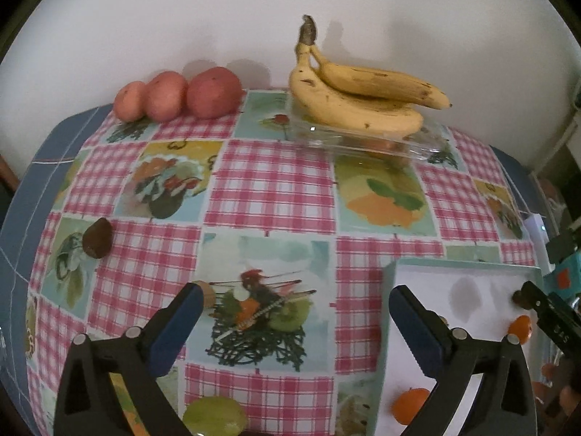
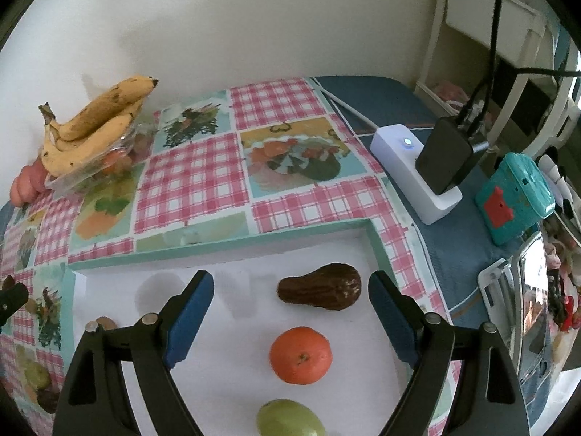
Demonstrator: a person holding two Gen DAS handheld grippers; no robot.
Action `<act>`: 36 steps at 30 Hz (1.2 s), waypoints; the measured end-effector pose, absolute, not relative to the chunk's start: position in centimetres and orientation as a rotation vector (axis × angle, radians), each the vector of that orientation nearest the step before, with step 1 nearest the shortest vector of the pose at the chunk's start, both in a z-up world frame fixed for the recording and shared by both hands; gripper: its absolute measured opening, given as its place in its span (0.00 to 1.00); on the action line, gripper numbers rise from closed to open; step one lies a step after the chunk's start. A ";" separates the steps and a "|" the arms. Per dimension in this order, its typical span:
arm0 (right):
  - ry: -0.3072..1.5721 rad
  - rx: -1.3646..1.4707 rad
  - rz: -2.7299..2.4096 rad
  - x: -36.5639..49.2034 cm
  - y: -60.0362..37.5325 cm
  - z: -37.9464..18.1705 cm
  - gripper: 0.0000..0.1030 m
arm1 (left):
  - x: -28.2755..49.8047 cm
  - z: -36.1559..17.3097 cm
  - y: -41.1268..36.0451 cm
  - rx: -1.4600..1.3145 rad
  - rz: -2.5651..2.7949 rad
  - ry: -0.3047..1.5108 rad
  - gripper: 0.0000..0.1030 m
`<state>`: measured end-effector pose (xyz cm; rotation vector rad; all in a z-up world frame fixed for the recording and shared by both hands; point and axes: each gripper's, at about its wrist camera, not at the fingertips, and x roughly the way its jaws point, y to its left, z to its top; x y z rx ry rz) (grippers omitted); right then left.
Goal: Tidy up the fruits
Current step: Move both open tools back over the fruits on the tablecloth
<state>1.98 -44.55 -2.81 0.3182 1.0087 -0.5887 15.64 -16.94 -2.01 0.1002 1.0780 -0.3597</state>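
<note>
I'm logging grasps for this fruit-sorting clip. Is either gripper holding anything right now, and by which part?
Nothing is held. The left gripper is open over the tablecloth, and the right gripper is open above the white tray.

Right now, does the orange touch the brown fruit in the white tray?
Apart. The right wrist view shows bare white tray floor between the orange and the brown fruit.

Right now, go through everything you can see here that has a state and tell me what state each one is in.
Left gripper: open, holding nothing.
Right gripper: open, holding nothing.
Bananas: resting on top of the clear container.
Clear container: under the bananas, fruit inside.
White tray: holds the brown pear, orange and green pear.
Power strip: light on, black adapter plugged in.
</note>
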 end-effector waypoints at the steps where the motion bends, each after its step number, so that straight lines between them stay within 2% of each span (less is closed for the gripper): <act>1: 1.008 0.315 -0.587 2.1 -44.4 -2.7 0.85 | 15.7 -2.1 -16.7 0.102 -0.352 1.079 1.00; 10: 1.001 0.321 -0.574 2.6 -43.0 -2.2 0.85 | 15.7 -1.9 -15.7 0.101 -0.316 1.071 1.00; 27: 0.948 0.240 -0.534 1.2 -35.5 2.7 0.85 | 12.2 -2.3 -8.4 0.075 -0.197 1.092 1.00; 36: 0.998 0.235 -0.500 -0.3 -31.2 1.5 0.85 | 10.3 -1.0 -5.9 0.087 -0.174 1.041 1.00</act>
